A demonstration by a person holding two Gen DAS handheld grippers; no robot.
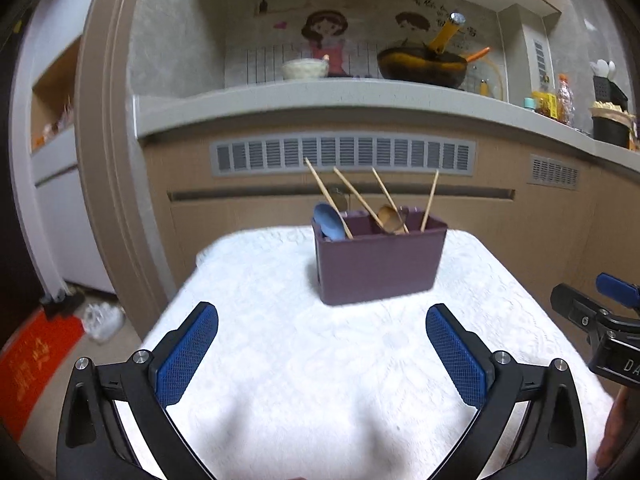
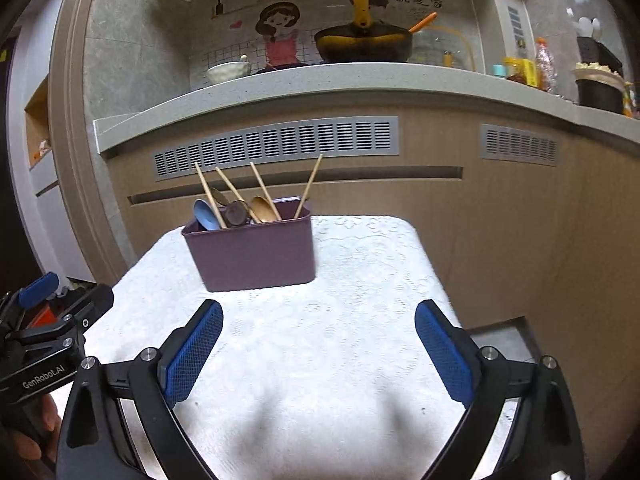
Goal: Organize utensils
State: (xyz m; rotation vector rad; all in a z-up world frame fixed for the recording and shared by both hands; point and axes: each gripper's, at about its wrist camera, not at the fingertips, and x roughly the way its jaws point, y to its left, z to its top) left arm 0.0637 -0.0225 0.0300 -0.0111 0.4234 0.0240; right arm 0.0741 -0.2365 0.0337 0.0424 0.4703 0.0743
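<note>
Behind the purple holder [image 1: 380, 264], a wood-fronted kitchen counter [image 1: 320, 96] with a dark wok [image 1: 422, 66] on top; far right end cut off by the lens edge. Under the holder, a white textured cloth [image 1: 304, 360] covering the small table, bare in front of the holder down to both claws. In the holder: four chopsticks [image 2: 264, 190] leaning out, a blue spoon [image 2: 206, 214], a wooden spoon [image 2: 262, 208]; lower ends hidden by the wall. Nearer than the holder, left gripper [image 1: 322, 310] spread wide, grasping nothing. Right gripper [image 2: 318, 306] likewise released, fingers well apart, bare cloth between.
</note>
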